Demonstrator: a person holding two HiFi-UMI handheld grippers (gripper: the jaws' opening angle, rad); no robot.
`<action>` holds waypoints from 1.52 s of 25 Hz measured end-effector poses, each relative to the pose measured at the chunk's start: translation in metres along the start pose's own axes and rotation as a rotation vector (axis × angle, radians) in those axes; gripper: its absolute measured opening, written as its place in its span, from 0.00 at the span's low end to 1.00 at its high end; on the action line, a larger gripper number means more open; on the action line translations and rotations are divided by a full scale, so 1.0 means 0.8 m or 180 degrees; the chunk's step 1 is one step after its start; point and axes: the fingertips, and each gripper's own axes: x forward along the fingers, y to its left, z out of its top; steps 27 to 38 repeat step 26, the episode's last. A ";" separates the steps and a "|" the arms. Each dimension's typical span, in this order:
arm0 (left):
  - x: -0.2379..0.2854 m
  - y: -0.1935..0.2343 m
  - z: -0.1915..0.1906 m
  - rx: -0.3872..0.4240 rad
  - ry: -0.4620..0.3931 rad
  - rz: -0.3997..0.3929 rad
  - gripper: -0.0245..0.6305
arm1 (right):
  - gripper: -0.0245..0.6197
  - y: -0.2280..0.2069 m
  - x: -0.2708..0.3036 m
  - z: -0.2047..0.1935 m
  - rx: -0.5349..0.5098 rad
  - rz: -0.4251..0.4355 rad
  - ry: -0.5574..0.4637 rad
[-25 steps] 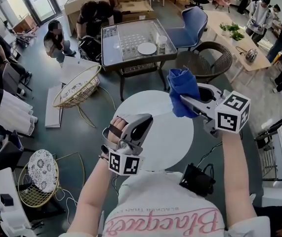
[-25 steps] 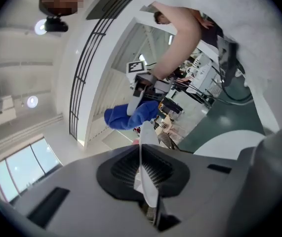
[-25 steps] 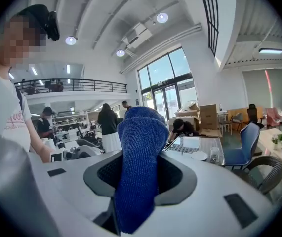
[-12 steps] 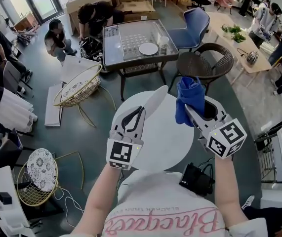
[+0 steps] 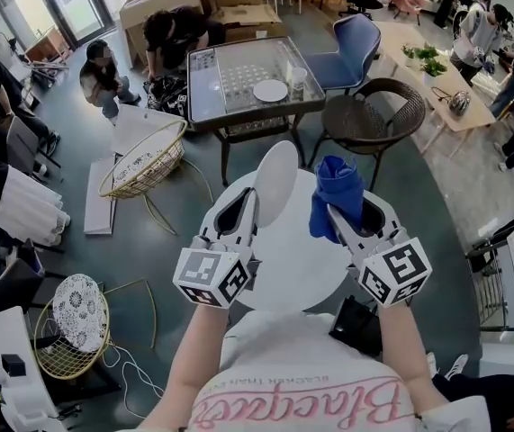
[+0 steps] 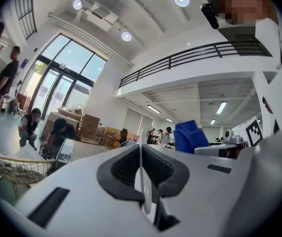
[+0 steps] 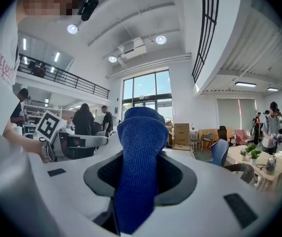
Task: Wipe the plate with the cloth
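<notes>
Plate clamped upright by left hand-held gripper; cloth clenched in right hand-held gripper, just beside. Wiping judged about to start: cloth to be pressed against plate face.

White plate is held on edge (slightly tilted), bunched blue cloth just beside it.
</notes>
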 end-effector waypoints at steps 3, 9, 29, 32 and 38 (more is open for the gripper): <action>-0.001 -0.001 0.001 -0.0173 -0.0018 -0.0049 0.07 | 0.29 0.004 0.000 -0.006 0.0074 -0.0021 0.0017; -0.002 -0.005 -0.004 -0.0296 0.0003 -0.0081 0.07 | 0.29 0.010 0.001 -0.021 0.0158 -0.0126 0.0086; -0.001 -0.012 -0.003 -0.0327 0.0009 -0.0139 0.07 | 0.29 0.008 0.003 -0.025 0.0156 -0.0256 0.0106; -0.001 -0.012 -0.003 -0.0327 0.0009 -0.0139 0.07 | 0.29 0.008 0.003 -0.025 0.0156 -0.0256 0.0106; -0.001 -0.012 -0.003 -0.0327 0.0009 -0.0139 0.07 | 0.29 0.008 0.003 -0.025 0.0156 -0.0256 0.0106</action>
